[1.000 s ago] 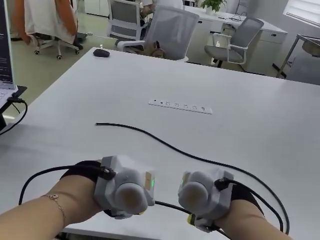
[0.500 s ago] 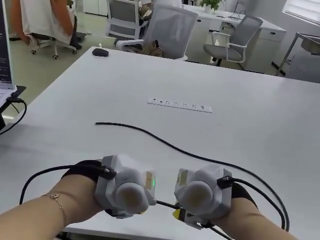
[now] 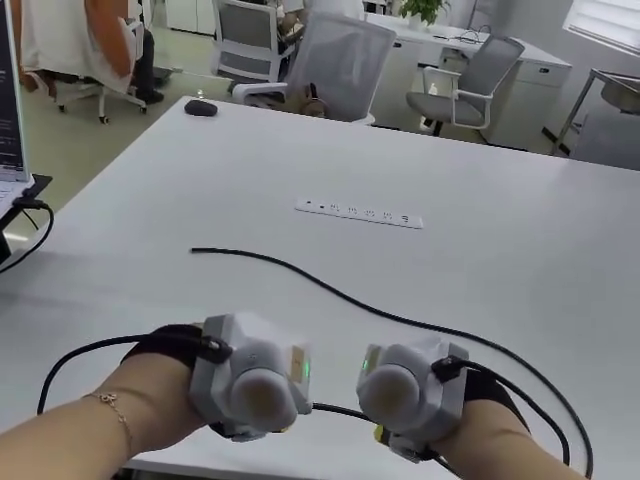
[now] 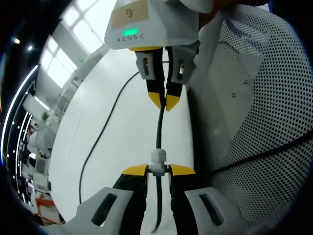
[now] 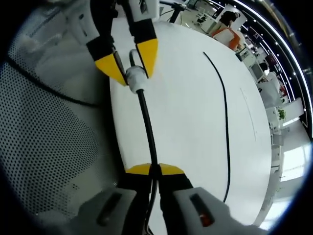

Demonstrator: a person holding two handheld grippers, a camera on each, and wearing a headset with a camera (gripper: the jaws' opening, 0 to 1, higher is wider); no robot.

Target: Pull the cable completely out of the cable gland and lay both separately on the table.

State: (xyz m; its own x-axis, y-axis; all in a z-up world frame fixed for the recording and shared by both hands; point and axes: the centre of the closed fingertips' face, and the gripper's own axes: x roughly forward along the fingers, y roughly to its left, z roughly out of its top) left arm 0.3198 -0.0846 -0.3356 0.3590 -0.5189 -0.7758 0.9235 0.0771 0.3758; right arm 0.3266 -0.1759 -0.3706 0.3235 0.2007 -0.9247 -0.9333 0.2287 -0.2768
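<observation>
A thin black cable (image 3: 330,293) runs in a long curve across the white table (image 3: 480,250) and comes back to the near edge, where a short stretch (image 3: 333,410) spans between my two grippers. My left gripper (image 4: 158,170) is shut on the small white cable gland (image 4: 158,162), with the cable passing through it. My right gripper (image 5: 152,170) is shut on the cable (image 5: 146,132) a short way from the gland (image 5: 134,78). Both grippers (image 3: 250,385) (image 3: 408,392) hover just off the table's near edge.
A white power strip (image 3: 358,213) lies mid-table and a dark mouse (image 3: 201,107) at the far left corner. A laptop (image 3: 10,150) with its own lead sits at the left edge. A mesh chair seat (image 4: 254,98) is below the grippers. Office chairs (image 3: 345,60) stand behind the table.
My right gripper closed in on the left one half a second ago and has since drawn back to the right, with a longer stretch of cable between them. The left gripper stayed put.
</observation>
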